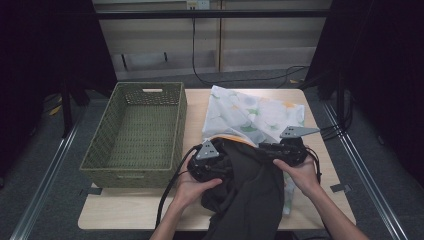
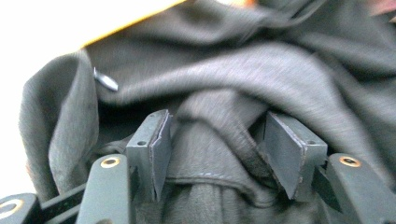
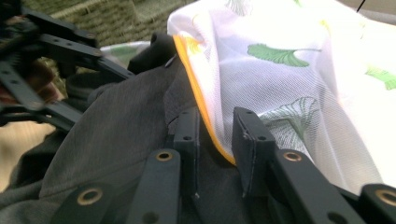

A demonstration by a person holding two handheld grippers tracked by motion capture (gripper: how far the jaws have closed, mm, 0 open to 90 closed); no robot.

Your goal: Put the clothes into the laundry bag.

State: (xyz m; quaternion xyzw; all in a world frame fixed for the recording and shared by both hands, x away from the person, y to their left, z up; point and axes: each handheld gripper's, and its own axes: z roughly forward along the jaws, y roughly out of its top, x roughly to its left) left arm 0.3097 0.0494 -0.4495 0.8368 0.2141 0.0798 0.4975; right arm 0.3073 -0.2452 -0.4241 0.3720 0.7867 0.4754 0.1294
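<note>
green wicker basket (image 1: 131, 167), wood table (image 1: 140, 212)

Each gripper (image 1: 212, 162) is black, with 2 flat jaws, brass-coloured rivets, a grey triangular top plate (image 1: 298, 132) and a black cable (image 1: 167, 192); the forearms are unsleeved.

Both forearms come in from the bottom edge of the high view and angle toward each other, each hand wrapped around the body of its gripper. The left gripper (image 1: 218, 167) sits under a curled left hand (image 1: 192, 187) with its grey plate facing up; in its own view the jaws stand apart, a fold of dark cloth (image 2: 210, 154) lying between them without the pads (image 2: 161, 149) pressing on it. The right gripper (image 1: 265, 148) – held by the right hand (image 1: 300, 175) – points leftward toward the other, jaws parted a little.
</note>
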